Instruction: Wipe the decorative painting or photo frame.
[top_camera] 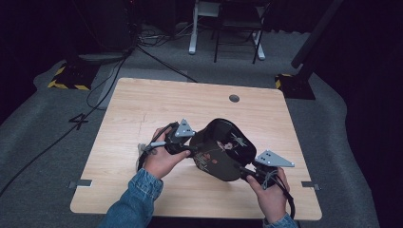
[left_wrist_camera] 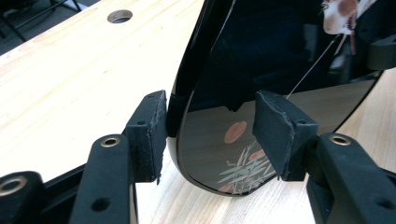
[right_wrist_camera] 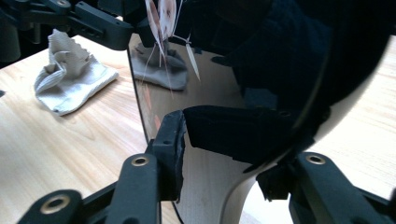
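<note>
Both grippers are on the black lacquered tray (top_camera: 222, 149), which is propped up off the table (top_camera: 142, 109) at a tilt between them. Right gripper (top_camera: 250, 174), nearest the person, has its jaws clamped over the tray's near rim; in the right gripper view one pad (right_wrist_camera: 172, 140) sits flat against the glossy face and the other is tucked behind the edge. Left gripper (top_camera: 190, 150) is a different story: in its own view the rim stands between the pads (left_wrist_camera: 150, 135), one touching or just about touching the outer edge, the other with a clear gap to the painted inner face. So not a real grip on that side yet.

That's where I'd worry. Lacquer is slick, and with only one end truly pinched, the tray could pivot or slide out and smack the wood. Squeezing off-centre on that curved rim could also kick it sideways.

Farther off, a crumpled white cloth (right_wrist_camera: 70, 79) lies on the table by the left hand.
</note>
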A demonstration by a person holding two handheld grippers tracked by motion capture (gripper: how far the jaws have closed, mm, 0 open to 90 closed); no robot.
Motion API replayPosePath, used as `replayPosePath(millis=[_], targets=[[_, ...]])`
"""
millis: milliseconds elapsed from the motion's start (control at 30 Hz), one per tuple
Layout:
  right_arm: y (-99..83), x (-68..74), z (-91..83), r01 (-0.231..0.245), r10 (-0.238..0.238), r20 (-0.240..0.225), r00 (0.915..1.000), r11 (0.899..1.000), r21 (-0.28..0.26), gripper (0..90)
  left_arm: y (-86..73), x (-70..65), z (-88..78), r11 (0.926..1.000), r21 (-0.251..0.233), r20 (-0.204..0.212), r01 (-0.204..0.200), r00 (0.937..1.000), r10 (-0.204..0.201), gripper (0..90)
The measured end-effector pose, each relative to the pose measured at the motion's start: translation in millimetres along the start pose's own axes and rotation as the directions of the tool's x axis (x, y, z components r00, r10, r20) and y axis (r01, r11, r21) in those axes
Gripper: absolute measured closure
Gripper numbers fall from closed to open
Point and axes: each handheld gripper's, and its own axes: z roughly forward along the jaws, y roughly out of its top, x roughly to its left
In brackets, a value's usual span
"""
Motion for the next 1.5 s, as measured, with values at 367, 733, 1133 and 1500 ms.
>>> replayPosePath(millis=[367, 733, 1133, 1500], targets=[[-2.1, -4.2, 7.3, 0.006, -0.005, 0.032, 0.9995, 1.000, -0.027, 52.9, 0.6, -1.2, 9.0, 0.9999, 0.001, 0.018, 0.013, 0.9997, -0.013, 40.5], [-2.4, -8.3, 13.1, -0.033, 0.034, 0.039, 0.9986, 0.999, -0.028, 46.4, 1.1, -5.1, 5.5, 0.9999, 0.009, -0.012, 0.007, 0.9999, -0.006, 50.6], [1.5, -12.3, 19.3, -0.059, 0.061, 0.046, 0.9971, 0.998, -0.030, 40.5, 4.4, -6.5, 3.5, 0.9992, 0.033, -0.024, 0.021, 0.9995, -0.020, 54.0], [7.8, -21.0, 27.7, -0.155, 0.155, -0.010, 0.9879, 0.988, -0.019, 39.0, 11.7, -2.6, 0.5, 0.9982, 0.039, -0.054, 0.045, 0.9976, -0.043, 54.1]])
